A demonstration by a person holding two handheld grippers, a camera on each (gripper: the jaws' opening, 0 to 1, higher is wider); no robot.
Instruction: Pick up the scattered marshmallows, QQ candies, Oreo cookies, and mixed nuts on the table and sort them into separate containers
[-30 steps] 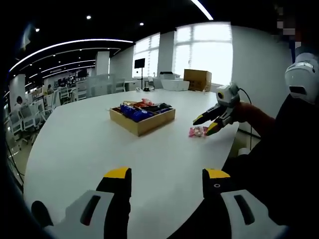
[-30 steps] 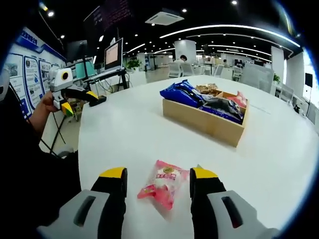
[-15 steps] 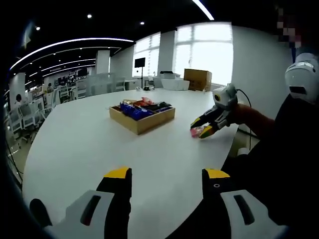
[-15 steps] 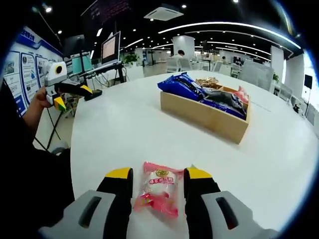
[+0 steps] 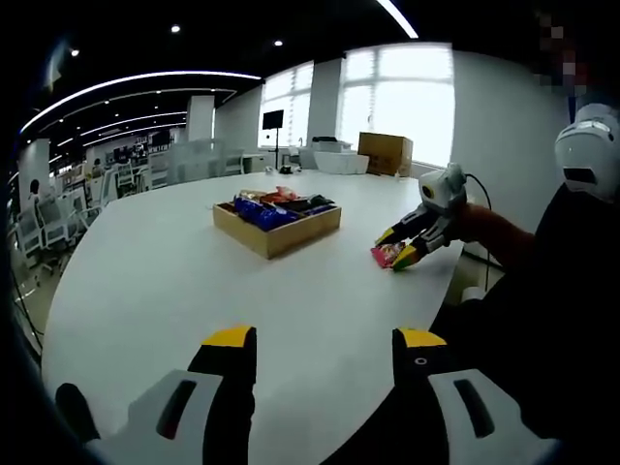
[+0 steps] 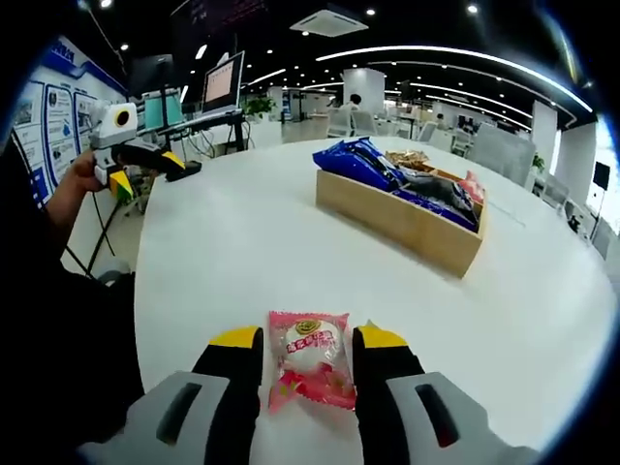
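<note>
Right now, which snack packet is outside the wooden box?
The pink packet, lying on the white table between the right claw tips; the others sit in the wooden box.

Bright ceiling strips and window glare, sharp centre, fisheye bending at edges.

Beyond the fingers (image 6: 381, 341), the wooden tray's (image 6: 397, 221) far packets are too small to identify; the pink packet's (image 6: 310, 368) print is unreadable.

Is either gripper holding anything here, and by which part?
The right gripper has its jaws against the two long sides of the pink snack packet on the white table. The left gripper is open and holds nothing.
</note>
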